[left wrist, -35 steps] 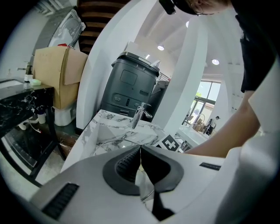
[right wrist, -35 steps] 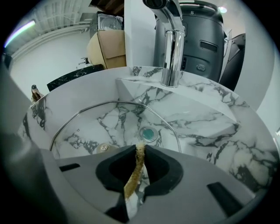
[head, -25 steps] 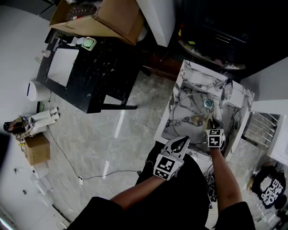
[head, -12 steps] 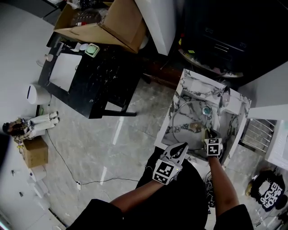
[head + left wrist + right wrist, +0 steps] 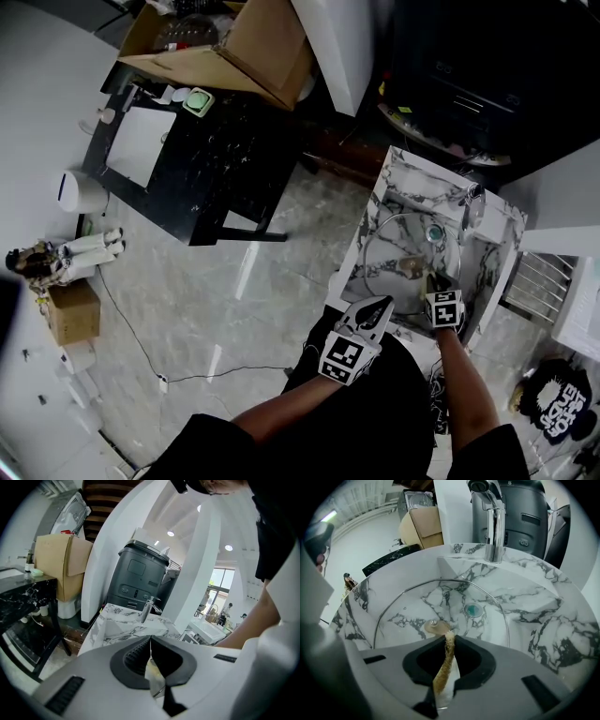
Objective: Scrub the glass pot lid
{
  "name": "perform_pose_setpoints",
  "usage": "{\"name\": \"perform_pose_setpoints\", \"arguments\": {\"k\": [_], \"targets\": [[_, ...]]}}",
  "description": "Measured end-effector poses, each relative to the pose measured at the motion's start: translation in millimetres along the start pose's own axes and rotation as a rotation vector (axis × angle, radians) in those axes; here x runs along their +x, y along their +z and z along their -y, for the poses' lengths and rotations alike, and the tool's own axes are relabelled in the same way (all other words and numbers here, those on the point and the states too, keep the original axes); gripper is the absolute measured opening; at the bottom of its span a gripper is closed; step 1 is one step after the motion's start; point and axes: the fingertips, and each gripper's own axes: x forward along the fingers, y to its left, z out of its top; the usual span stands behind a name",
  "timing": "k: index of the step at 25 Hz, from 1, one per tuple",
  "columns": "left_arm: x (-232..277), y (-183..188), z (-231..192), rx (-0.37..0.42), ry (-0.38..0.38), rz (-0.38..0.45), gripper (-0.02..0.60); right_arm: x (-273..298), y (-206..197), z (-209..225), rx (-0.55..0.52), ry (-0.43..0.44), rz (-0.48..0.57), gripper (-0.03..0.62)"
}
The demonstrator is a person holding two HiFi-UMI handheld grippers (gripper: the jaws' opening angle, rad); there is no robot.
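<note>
Sponge poised over the glass pot lid in the sink

The glass pot lid (image 5: 440,597) lies flat in the marble sink (image 5: 543,620), below the tap (image 5: 494,527), with its tan centre disc (image 5: 436,626) just ahead of the right tongs (image 5: 450,641), which pinch a sponge (image 5: 444,667) edge-on, brown scouring face to the left; the left tongs (image 5: 150,641) are pressed together with nothing visibly gripped, held near the sink's front edge. To scrub well, I judge the sponge's brown face should be turned flat onto the glass and worked in overlapping circles from the centre disc out to the metal rim. The lid will likely skate on the smooth basin, so the left tongs would do best bracing its near rim, with pressure kept light
</note>
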Motion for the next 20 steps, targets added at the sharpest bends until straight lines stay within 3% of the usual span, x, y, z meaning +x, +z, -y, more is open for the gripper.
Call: {"name": "perform_pose_setpoints", "arguments": {"k": [20], "targets": [[-6.3, -4.3, -15.0, -0.024, 0.023, 0.004, 0.015, 8.7, 9.7, -38.0, -0.117, 0.106, -0.023, 0.066]]}}
